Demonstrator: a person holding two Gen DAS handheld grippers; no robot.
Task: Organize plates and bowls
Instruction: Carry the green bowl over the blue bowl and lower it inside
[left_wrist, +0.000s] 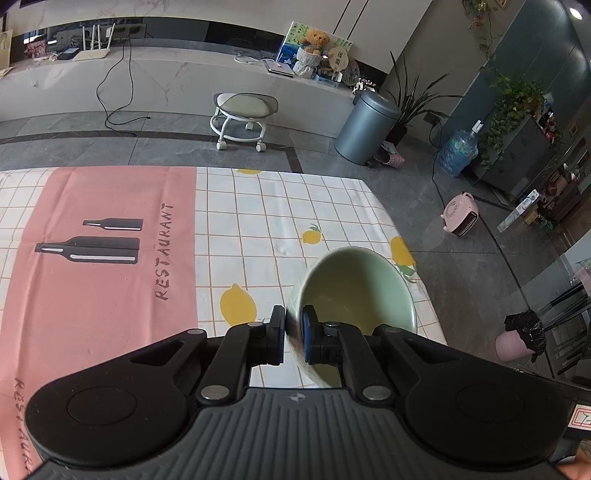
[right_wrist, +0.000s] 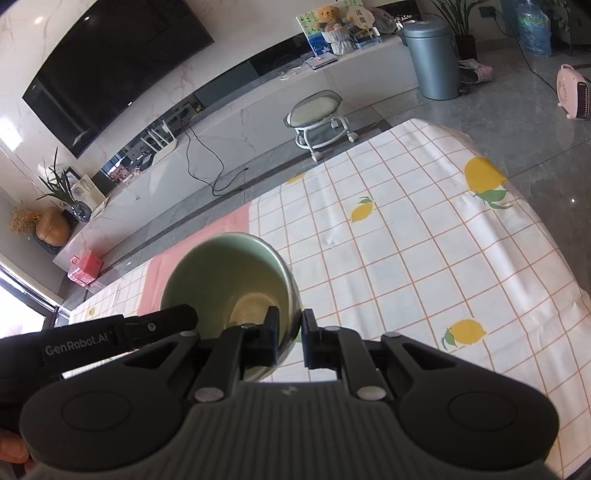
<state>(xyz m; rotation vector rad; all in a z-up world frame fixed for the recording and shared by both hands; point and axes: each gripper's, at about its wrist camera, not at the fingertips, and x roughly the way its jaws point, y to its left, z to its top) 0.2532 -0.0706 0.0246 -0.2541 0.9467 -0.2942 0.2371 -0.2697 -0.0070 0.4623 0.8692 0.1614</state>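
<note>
Seemingly glossy pale-green bowl (left_wrist: 354, 288), empty, rim gripped by left claw (left_wrist: 294, 334), right claw (right_wrist: 290, 338).

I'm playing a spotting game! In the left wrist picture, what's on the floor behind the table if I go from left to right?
White rolling stool → grey round bin → blue water bottle → pink heater.

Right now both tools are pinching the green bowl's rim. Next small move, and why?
Probably carry the glazed green ceramic bowl level toward its stacking spot. The left tool and right tool grip opposite sides of the rim, and the bowl appears tilted above the lemon-print checked tablecloth.
</note>
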